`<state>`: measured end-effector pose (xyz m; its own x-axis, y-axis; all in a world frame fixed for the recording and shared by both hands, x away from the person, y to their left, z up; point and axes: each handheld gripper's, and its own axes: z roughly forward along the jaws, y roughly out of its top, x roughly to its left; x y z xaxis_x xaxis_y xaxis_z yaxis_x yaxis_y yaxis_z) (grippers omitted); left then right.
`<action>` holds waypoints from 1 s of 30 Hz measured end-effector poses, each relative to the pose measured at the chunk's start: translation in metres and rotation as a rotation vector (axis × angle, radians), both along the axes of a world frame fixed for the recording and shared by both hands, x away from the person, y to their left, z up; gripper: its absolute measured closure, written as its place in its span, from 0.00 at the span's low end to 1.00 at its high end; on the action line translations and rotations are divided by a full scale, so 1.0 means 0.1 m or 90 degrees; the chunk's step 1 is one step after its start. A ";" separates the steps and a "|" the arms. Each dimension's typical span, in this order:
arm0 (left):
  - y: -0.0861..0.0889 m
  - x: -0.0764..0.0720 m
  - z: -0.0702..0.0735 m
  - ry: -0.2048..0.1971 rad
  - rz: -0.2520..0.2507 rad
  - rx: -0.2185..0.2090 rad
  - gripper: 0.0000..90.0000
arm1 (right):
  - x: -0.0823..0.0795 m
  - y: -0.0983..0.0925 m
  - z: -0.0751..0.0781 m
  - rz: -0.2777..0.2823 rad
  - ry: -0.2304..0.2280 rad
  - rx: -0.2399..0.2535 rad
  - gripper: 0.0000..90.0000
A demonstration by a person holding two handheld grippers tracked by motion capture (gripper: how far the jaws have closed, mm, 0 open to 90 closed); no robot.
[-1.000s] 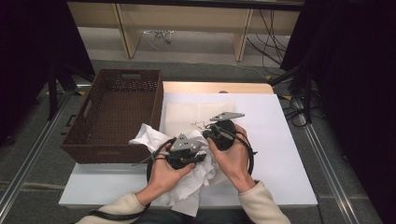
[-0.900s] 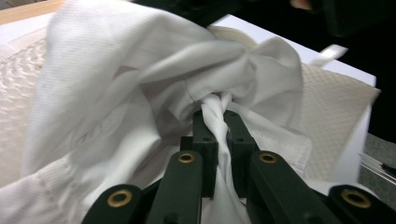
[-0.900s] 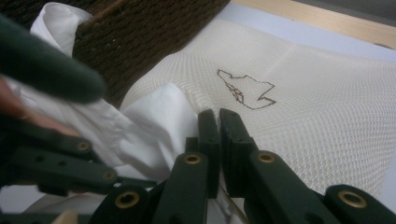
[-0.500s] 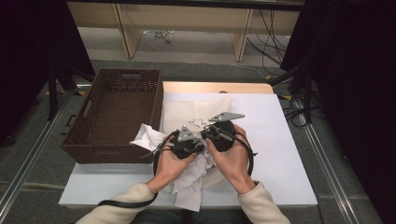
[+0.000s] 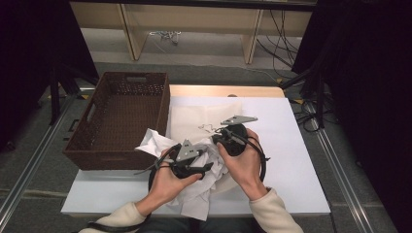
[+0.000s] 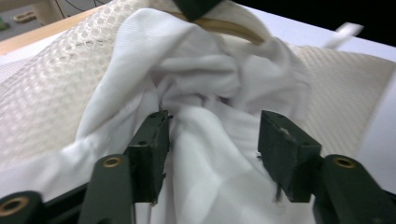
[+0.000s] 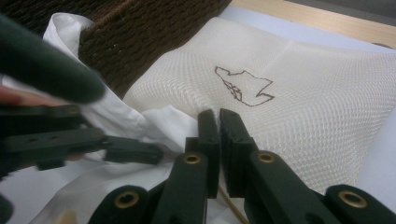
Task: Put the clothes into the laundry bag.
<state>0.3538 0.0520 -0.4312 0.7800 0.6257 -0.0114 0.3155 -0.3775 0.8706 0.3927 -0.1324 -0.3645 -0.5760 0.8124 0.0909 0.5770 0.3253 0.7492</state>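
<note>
White cloth [image 5: 204,194] lying crumpled nr surface [image 5: 301,160] front edge, left gripper [image 6: 212,140] fingers just opening, cloth between, right gripper [image 7: 219,140] fingers pressing together, wicker basket [image 5: 119,121] sitting at left edge.

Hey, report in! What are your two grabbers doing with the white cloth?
Left gripper just opened, white cloth between jaws. Right gripper shut at mesh bag. Basket alongside.
</note>
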 end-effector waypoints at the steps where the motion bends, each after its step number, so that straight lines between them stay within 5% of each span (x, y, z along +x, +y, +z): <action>1: 0.03 -0.03 0.00 -0.005 -0.009 0.012 0.45 | 0.00 0.00 0.00 -0.002 0.001 0.002 0.99; 2: 0.04 -0.06 -0.02 0.000 -0.004 0.008 0.43 | 0.00 0.01 0.00 -0.002 0.003 0.002 0.98; 11: -0.06 0.05 -0.39 0.040 -0.009 0.120 0.46 | 0.00 0.01 -0.01 -0.004 0.012 0.000 0.98; 20: -0.13 0.18 -0.48 0.059 -0.014 0.166 0.76 | 0.01 0.01 -0.02 0.002 0.017 -0.002 0.98; 26: -0.11 0.21 -0.40 0.066 -0.021 0.128 0.93 | 0.02 0.01 -0.04 0.011 0.006 -0.006 0.98; 30: -0.13 0.16 -0.22 0.057 -0.032 0.044 0.94 | 0.00 0.02 -0.02 -0.003 0.010 -0.001 0.98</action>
